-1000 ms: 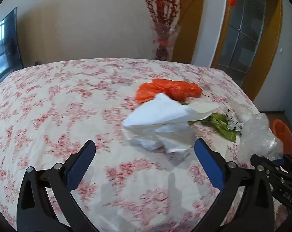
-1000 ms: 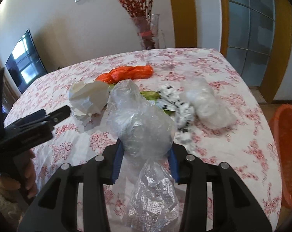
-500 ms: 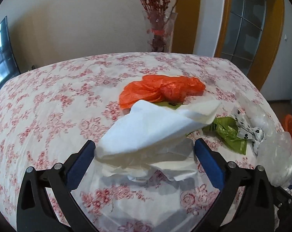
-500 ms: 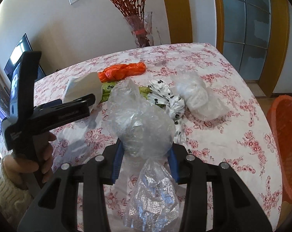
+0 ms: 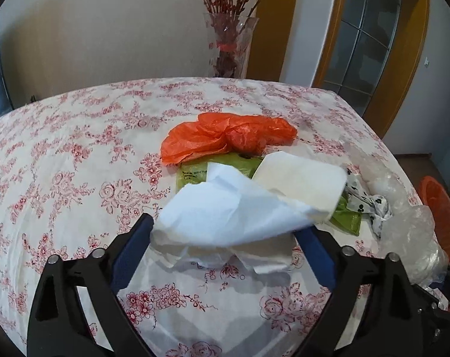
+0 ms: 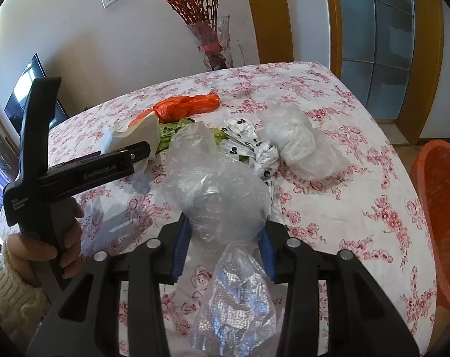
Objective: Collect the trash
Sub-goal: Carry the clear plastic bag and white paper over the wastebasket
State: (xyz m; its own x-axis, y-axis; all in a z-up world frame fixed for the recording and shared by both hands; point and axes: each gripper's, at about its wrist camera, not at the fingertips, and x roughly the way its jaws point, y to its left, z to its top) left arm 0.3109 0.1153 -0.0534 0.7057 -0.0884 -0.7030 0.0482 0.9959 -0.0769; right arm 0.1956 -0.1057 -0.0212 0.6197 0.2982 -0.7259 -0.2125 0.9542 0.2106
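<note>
Paper: I see the crumpled white paper (image 5: 239, 217) on the flowered tablecloth (image 5: 76, 163), its long axis running left to right across my view, loose flap rising toward the far right.
Left fingers: my left gripper (image 5: 225, 238) has just been narrowing, jaws still spread, the paper between the blue pads (image 5: 126, 255) (I cannot tell whether they touch it).
Right fingers: my right gripper (image 6: 223, 238) is clamped on the clear bubble wrap (image 6: 216, 196), which bulges beyond the tips and trails back toward me.
Neighbours: orange bag (image 5: 227, 136) just beyond the paper, green wrapper (image 5: 344, 217) under its far right edge.
Basket: orange basket (image 6: 442, 226) on the floor, right of the table.
</note>
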